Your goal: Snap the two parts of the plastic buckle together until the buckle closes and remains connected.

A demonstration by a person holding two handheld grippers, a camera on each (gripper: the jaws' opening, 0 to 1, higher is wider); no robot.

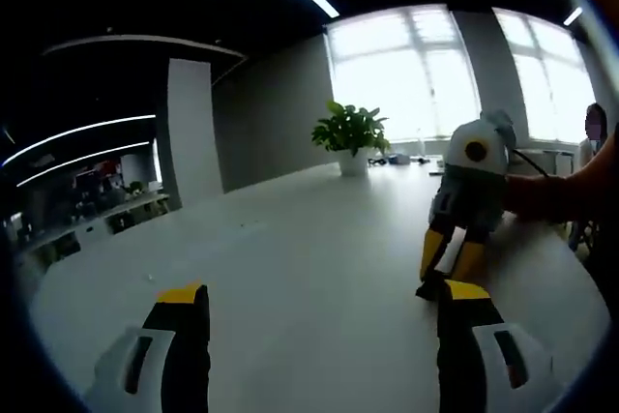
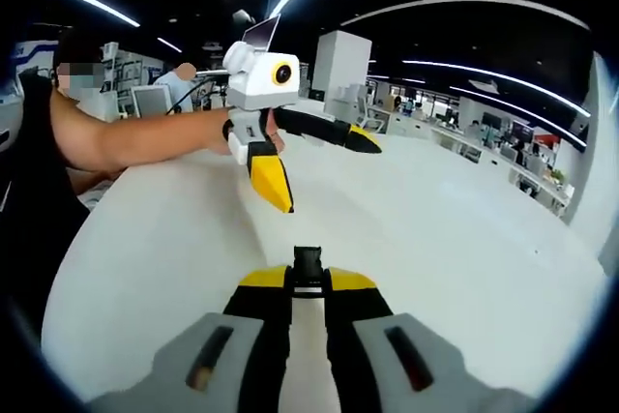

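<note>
Right gripper (image 2: 308, 282) clamps black buckle part (image 2: 308, 263), jaws nearly closed, at 6 o'clock in right gripper view. Part's long axis runs along jaws, tip pointing forward past them. Left gripper (image 1: 324, 302) open, empty, hovering above table (image 1: 290, 239); in right gripper view it sits at 11 o'clock. Second part not visible. Judgement: early stage, mating not yet done.

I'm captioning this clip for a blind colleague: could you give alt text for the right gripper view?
The right gripper has its yellow-tipped jaws closed on a small black buckle part above a white table. Across the table, the left gripper, held by a person's hand, hangs in the air with its jaws spread wide. An office with desks and ceiling lights lies behind.
</note>
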